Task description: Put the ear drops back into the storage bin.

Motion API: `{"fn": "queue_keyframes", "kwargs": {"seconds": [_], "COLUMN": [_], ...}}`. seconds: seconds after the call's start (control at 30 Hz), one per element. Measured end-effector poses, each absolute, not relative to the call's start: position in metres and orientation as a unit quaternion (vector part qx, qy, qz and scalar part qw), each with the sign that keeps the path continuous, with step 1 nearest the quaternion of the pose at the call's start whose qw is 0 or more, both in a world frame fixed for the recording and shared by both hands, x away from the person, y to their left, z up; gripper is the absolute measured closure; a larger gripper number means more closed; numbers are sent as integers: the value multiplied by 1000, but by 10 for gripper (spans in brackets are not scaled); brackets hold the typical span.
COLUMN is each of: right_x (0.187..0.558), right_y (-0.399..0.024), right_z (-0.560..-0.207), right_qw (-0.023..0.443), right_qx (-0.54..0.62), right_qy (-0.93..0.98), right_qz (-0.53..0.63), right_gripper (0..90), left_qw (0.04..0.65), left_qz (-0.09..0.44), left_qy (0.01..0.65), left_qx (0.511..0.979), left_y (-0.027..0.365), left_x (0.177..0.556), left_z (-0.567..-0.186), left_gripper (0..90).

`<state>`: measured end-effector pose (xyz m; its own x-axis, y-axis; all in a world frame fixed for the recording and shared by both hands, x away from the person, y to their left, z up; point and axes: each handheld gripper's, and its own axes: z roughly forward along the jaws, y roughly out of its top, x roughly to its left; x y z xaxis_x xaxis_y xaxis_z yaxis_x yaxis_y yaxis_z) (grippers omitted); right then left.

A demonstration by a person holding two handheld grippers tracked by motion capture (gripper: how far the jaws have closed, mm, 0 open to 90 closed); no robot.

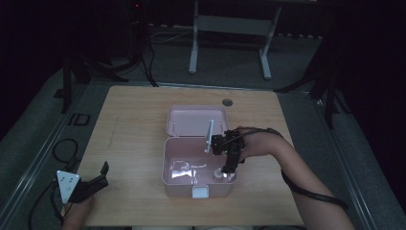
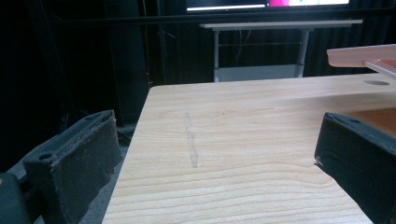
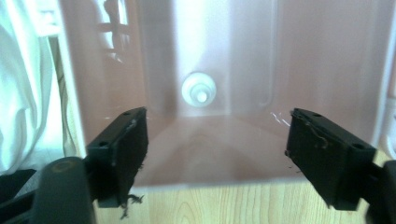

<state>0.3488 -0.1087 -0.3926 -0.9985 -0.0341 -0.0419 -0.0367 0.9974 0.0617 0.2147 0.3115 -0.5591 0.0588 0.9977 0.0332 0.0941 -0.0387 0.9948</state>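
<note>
A pink plastic box [image 1: 165, 163] stands open in the middle of the wooden table [image 1: 134, 124], its lid [image 1: 196, 120] laid back behind it. My right gripper [image 1: 229, 167] points down into the box's right end, jaws open with nothing between them. Below it on the box floor stands a small white round piece [image 1: 218, 173]. The right gripper view looks past the open jaws [image 3: 217, 154] at that white piece [image 3: 198, 91], seen from above against the pink floor [image 3: 303, 56]. My left gripper [image 1: 103, 175] rests open near the table's front left corner, empty in its own view [image 2: 217, 158].
A pale, glossy item [image 1: 182, 167] lies on the box's left floor, and a white latch [image 1: 200, 191] sits on its front wall. A thin white piece [image 1: 209, 136] stands at the hinge. The table has a round hole [image 1: 227, 102] behind the lid. Dark stands surround the table.
</note>
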Motion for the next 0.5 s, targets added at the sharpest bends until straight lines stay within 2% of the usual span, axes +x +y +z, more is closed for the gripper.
{"fn": "queue_keyframes", "kwargs": {"seconds": [0.2,0.5], "right_x": [351,355], "right_y": [-135,-169], "right_z": [-377,-380], "right_qw": [34,48], "right_qx": [-1,26], "right_qy": [997,996], "right_qz": [65,77], "right_gripper": [202,202], "left_qw": [480,478], "left_qz": [470,471], "left_qy": [499,498], "left_qx": [547,549], "left_y": [311,311], "left_x": [215,214], "left_z": [-559,-559], "left_gripper": [4,4]}}
